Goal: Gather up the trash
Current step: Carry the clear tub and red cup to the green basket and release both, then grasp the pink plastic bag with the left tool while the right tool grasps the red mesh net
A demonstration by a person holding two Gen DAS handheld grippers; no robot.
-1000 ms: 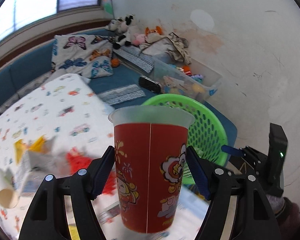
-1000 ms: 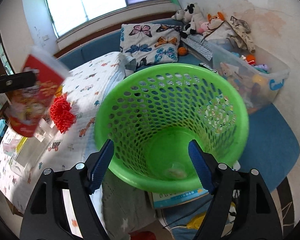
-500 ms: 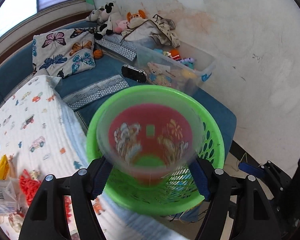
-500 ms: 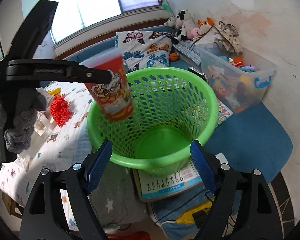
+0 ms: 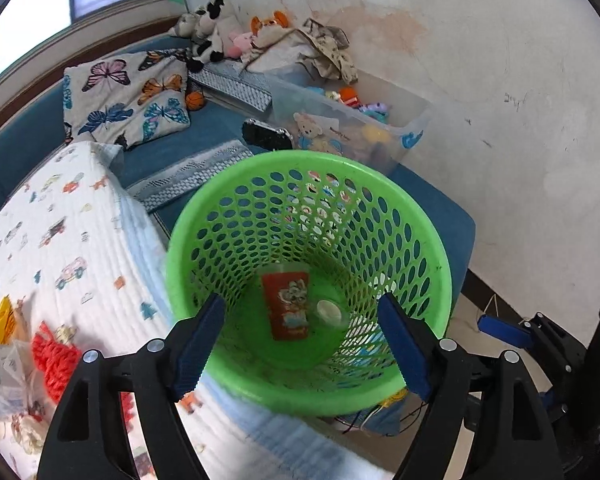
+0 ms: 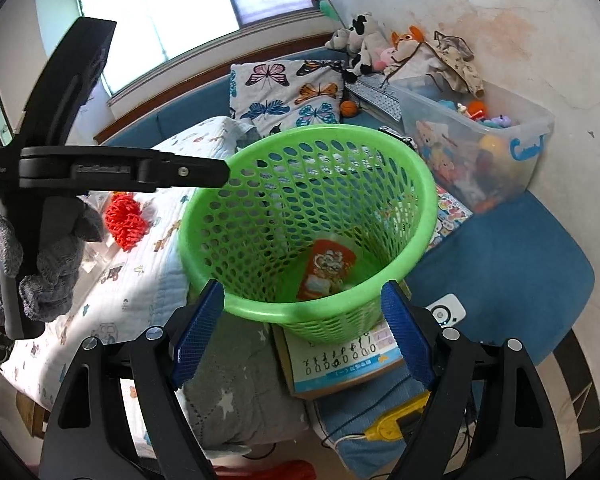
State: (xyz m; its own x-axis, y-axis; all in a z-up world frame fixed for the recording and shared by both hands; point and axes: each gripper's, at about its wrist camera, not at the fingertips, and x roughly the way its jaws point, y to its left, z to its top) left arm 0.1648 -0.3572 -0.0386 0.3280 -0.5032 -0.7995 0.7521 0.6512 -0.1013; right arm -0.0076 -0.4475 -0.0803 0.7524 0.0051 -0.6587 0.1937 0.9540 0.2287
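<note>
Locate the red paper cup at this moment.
The red paper cup lies on its side at the bottom of the green basket, beside a small clear lid; both wrist views show it.

Your left wrist view looks steeply down into the green basket [image 5: 308,396] from close above, your right wrist view slants at it [image 6: 300,312] from beside, both sharing basket, bed [image 5: 60,248] and wall.

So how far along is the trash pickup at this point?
Done: the red cup and a small clear lid lie at the bottom of the green basket. In hand: nothing; the left gripper is opening empty above the basket. Left: the red mesh wad and wrappers on the bed.
</note>
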